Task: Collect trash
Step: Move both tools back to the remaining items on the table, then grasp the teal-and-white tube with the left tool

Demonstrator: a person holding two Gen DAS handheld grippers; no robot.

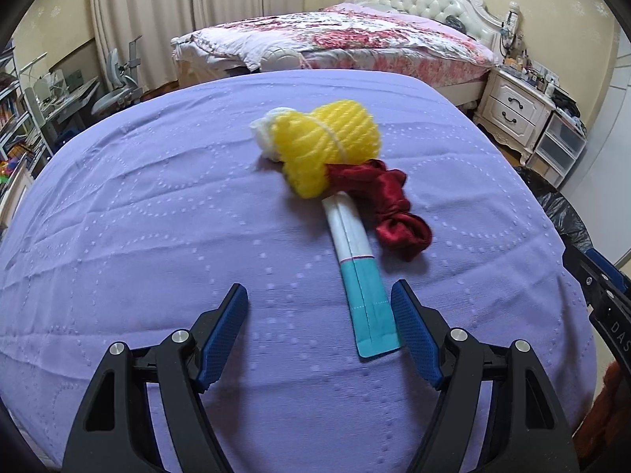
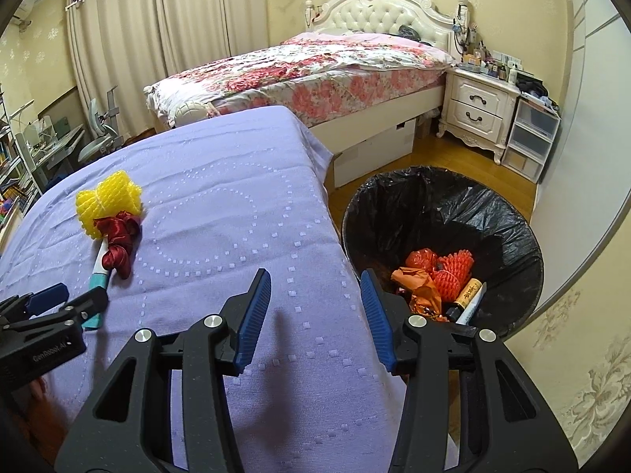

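Observation:
On the purple-covered table lies a pile of trash: a yellow foam fruit net on a white scrap, a dark red ribbon bundle, and a white-and-teal flat wrapper. My left gripper is open and empty, its right finger beside the wrapper's teal end. My right gripper is open and empty above the table's right edge, next to the black-lined trash bin. The pile also shows in the right wrist view, with the left gripper beside it.
The bin holds orange and red trash and a tube. A bed with a floral quilt stands behind the table. A white nightstand and plastic drawers stand at the right. A desk and chair stand at the left.

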